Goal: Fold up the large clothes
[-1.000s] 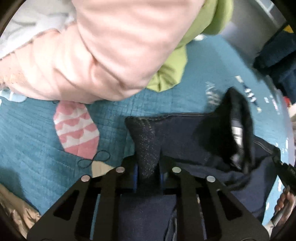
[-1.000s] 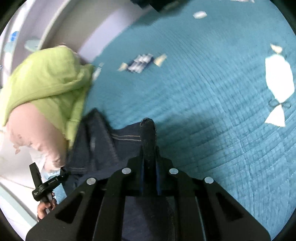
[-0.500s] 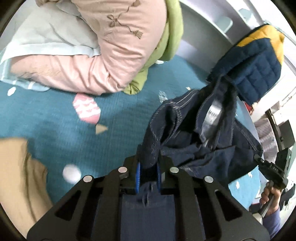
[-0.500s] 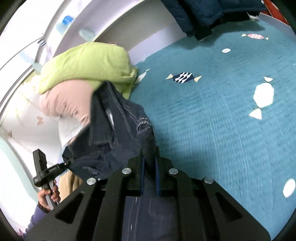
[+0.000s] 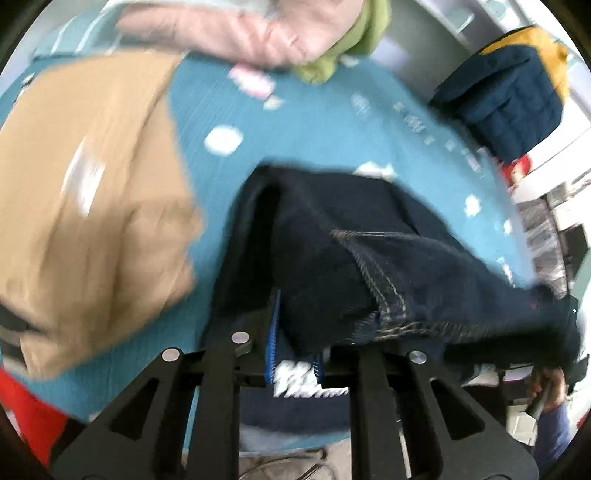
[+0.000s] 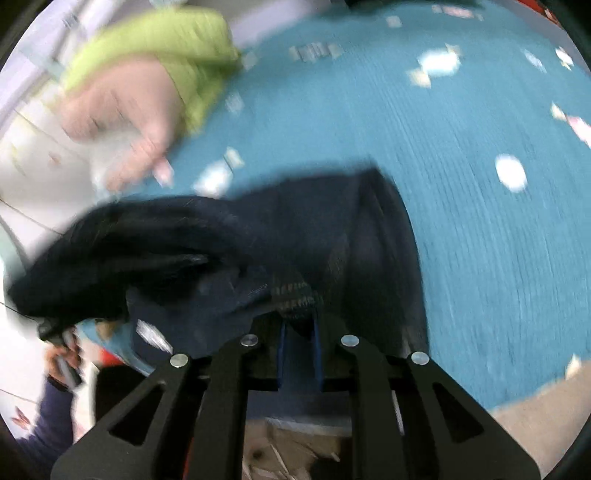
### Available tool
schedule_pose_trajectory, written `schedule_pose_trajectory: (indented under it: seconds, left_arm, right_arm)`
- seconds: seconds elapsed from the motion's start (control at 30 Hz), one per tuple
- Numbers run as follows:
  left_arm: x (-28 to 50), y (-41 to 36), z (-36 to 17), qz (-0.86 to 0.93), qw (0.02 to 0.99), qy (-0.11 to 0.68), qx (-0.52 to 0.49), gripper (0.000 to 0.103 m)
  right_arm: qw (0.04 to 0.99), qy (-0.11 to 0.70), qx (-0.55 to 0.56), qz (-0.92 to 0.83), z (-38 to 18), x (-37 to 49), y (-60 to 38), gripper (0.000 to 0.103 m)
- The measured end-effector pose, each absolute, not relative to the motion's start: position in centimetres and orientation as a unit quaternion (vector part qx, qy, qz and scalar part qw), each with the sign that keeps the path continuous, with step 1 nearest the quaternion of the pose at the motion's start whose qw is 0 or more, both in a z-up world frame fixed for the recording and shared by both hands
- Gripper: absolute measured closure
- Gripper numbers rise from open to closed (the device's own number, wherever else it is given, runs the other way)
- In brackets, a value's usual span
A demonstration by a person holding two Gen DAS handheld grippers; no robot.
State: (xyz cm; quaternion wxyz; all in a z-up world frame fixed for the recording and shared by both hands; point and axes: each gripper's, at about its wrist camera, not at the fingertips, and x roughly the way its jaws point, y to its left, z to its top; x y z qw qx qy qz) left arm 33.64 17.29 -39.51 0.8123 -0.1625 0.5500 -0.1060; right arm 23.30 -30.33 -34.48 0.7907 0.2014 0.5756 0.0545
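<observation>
Lowered since half a second ago, the dark denim jeans (image 5: pixel 369 251) now drape over the teal quilted bed (image 5: pixel 314 122), stretched between the left gripper (image 5: pixel 293 354) and right gripper (image 6: pixel 298 347), each clamped on stitched fabric. Beyond lie a tan garment (image 5: pixel 85 206), then pink (image 5: pixel 236 26) and green (image 6: pixel 170 48) clothes. No writing is legible through the blur.

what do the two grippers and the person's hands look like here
Both the left gripper and the right gripper are matte black angular frames with triangular cutouts, silver round rivets and blue finger pads. The bare hand gripping a black handle has a dark navy sleeve.
</observation>
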Motion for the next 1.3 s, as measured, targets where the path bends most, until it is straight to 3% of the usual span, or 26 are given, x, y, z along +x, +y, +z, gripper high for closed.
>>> schedule_pose_trajectory:
  seconds: [0.13, 0.23, 0.37, 0.43, 0.47, 0.6, 0.67, 0.73, 0.77, 0.9, 1.0, 1.2, 1.3]
  left_arm:
    - [32.0, 17.9, -42.8, -0.082, 0.792, 0.582, -0.168, 0.085]
    - [30.9, 17.6, -42.9, -0.082, 0.794, 0.581, -0.156, 0.073]
    - [29.5, 17.2, -40.4, -0.071, 0.813, 0.563, -0.131, 0.056]
    - [28.5, 17.3, -38.6, -0.069, 0.824, 0.546, -0.137, 0.047]
    - [27.8, 17.2, -37.5, -0.073, 0.832, 0.532, -0.138, 0.039]
    - [27.3, 15.2, -33.5, -0.095, 0.859, 0.487, -0.128, 0.027]
    - [28.4, 13.9, -33.1, -0.107, 0.858, 0.490, -0.114, 0.026]
    - [29.8, 12.0, -33.8, -0.105, 0.857, 0.497, -0.086, 0.026]
    - [30.4, 11.2, -34.6, -0.104, 0.855, 0.503, -0.077, 0.026]
    - [32.9, 9.3, -40.9, -0.066, 0.817, 0.572, -0.024, 0.026]
    - [31.8, 9.9, -44.8, -0.054, 0.789, 0.611, -0.036, 0.027]
    - [29.4, 10.4, -45.0, -0.064, 0.805, 0.589, -0.023, 0.027]
    - [29.0, 11.2, -45.2, -0.065, 0.804, 0.589, -0.038, 0.027]
  right_arm:
    - [0.762, 0.621, 0.184, 0.020, -37.6, 21.6, -30.5, 0.085]
    - [0.767, 0.617, 0.175, 0.010, -37.3, 20.6, -30.8, 0.083]
    - [0.789, 0.587, 0.182, -0.007, -34.3, 19.3, -31.4, 0.073]
    - [0.800, 0.566, 0.199, -0.011, -33.0, 18.7, -31.7, 0.064]
    - [0.804, 0.556, 0.208, -0.008, -32.4, 18.8, -31.6, 0.064]
    - [0.802, 0.551, 0.230, 0.011, -32.6, 20.8, -30.5, 0.064]
    - [0.793, 0.556, 0.247, 0.028, -33.8, 22.2, -29.6, 0.069]
    - [0.783, 0.568, 0.251, 0.044, -35.5, 23.5, -28.2, 0.084]
    - [0.779, 0.574, 0.248, 0.047, -36.1, 23.9, -27.4, 0.086]
    - [0.735, 0.654, 0.179, 0.011, -41.4, 24.2, -26.9, 0.103]
    - [0.727, 0.646, 0.231, 0.017, -41.8, 23.4, -29.1, 0.103]
    - [0.728, 0.662, 0.176, -0.005, -41.1, 23.6, -28.2, 0.103]
    - [0.759, 0.633, 0.151, -0.009, -37.9, 24.4, -25.3, 0.102]
